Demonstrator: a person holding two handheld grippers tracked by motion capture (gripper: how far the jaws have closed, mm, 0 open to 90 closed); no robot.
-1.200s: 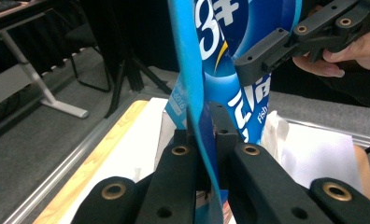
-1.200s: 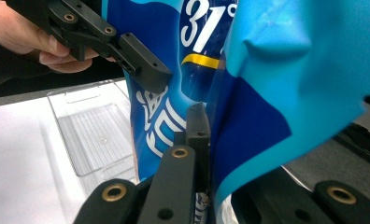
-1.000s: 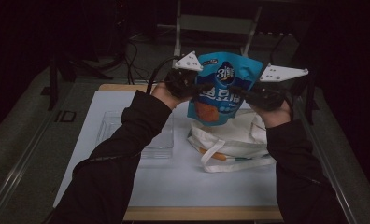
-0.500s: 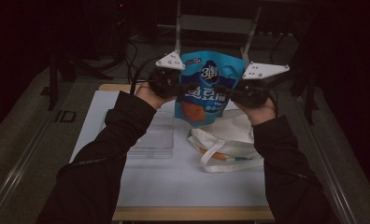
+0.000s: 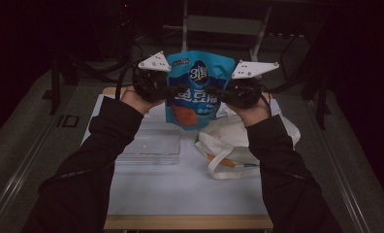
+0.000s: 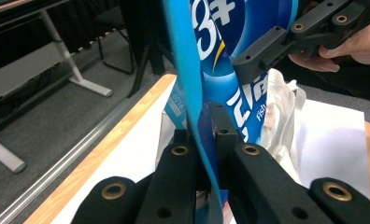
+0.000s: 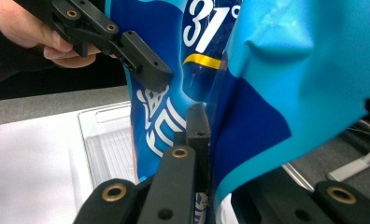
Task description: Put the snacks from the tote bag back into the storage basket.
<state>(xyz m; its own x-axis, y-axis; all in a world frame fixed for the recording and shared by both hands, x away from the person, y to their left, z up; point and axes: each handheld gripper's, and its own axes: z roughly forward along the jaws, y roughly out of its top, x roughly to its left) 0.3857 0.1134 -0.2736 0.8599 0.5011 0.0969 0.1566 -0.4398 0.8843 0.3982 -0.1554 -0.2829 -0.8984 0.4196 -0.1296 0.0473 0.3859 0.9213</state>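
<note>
Both the left gripper point(image 5: 173, 91) and right gripper point(image 5: 214, 92) clench the blue snack bag point(image 5: 196, 87), lifted above the table point(image 5: 180, 194) but not yet set in the clear tray point(image 5: 149, 148).

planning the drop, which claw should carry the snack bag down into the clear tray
Probably left. Both claws clamp the snack bag in the air, but the left claw is on the side of the clear tray; the right claw hangs above the white bag.
</note>
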